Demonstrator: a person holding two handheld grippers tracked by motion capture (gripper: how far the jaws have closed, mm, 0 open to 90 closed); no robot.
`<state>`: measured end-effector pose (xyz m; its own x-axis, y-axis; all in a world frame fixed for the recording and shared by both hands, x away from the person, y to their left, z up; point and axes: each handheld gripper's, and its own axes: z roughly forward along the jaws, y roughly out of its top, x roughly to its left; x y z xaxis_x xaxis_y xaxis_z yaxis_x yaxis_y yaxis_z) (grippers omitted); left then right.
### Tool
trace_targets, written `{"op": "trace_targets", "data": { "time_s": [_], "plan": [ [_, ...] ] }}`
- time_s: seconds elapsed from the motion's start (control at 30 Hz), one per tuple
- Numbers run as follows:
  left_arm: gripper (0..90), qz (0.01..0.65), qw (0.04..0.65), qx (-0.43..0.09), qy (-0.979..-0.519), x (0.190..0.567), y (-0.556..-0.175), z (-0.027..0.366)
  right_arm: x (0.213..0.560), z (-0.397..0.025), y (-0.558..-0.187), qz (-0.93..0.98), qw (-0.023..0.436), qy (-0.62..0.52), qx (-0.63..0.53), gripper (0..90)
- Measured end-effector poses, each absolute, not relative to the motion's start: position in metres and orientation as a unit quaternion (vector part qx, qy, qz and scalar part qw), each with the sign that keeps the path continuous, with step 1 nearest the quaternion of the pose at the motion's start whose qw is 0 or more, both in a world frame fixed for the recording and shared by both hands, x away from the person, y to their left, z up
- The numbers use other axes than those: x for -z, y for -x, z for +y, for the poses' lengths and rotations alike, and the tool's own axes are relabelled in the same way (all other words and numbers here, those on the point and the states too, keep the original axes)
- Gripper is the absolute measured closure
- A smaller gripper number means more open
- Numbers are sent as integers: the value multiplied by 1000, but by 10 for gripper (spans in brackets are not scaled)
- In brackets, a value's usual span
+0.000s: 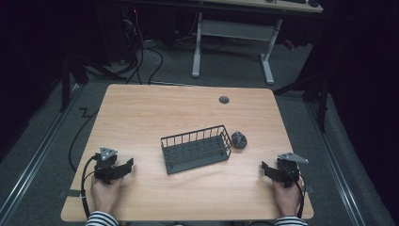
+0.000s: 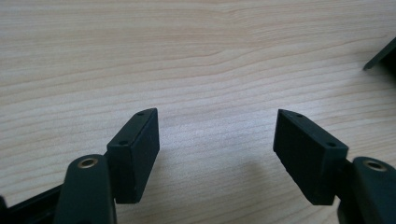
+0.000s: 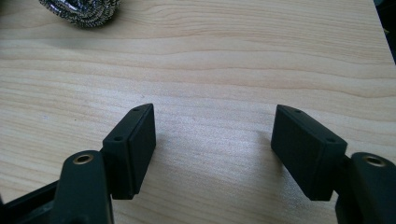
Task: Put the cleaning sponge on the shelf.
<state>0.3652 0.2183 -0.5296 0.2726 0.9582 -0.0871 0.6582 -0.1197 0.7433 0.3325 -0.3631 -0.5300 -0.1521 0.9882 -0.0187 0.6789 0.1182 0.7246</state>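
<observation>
Basket [image 1: 196, 149], a dark wire one with an open top, sits near the middle of the table [image 1: 141, 113], its long side running roughly left to right and turned a little, so its right end lies farther from the person. Nothing lies inside it that the high view can show. Just beside its right end, touching or nearly so, rests a scourer [image 1: 239, 140], a small ball of shiny metal coil; the right gripper view catches its edge [image 3: 79, 10] at the top left, on bare wood well ahead of the jaws. The left gripper [image 1: 126, 166] rests on the table near the front left corner, held by the left hand [image 1: 106, 190], its jaws pointing toward the basket's left end and well apart from it. In the left gripper view its two black pads [image 2: 135, 154] stand wide apart with only wood grain between them, and a dark corner at the right edge is probably the basket [image 2: 380, 56]. The right gripper [image 1: 265, 168] lies near the front right corner in the right hand [image 1: 287, 195], its jaws pointing left toward the basket; its own view shows its pads [image 3: 130, 149] spread wide as well, gripping nothing. Open tabletop separates each gripper from the basket and scourer. A round grommet [image 1: 224, 99] sits in the wood near the far edge. Striped sleeves [image 1: 101, 219] show at the bottom. Beyond the table stand a white desk frame [image 1: 233, 40] and loose cables [image 1: 146, 56] on grey floor.
</observation>
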Motion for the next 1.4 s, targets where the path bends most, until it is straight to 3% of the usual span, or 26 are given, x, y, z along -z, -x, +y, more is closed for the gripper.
{"op": "trace_targets", "data": {
  "time_s": [0.57, 0.77, 0.9, 1.4],
  "plan": [
    [327, 559, 327, -244, -722, 537, -368, 216, 530, -363, -333, 701, 262, -595, -293, 309],
    [322, 563, 327, -245, -718, 537, -367, 216, 530, -362, -334, 708, 257, -589, -293, 249],
    [322, 563, 327, -245, -718, 537, -367, 216, 523, -361, -337, 717, 230, -596, -279, 267],
    [314, 563, 325, -245, -719, 537, -367, 216, 490, -340, -351, 736, 198, -553, -337, 307]
  ]
}}
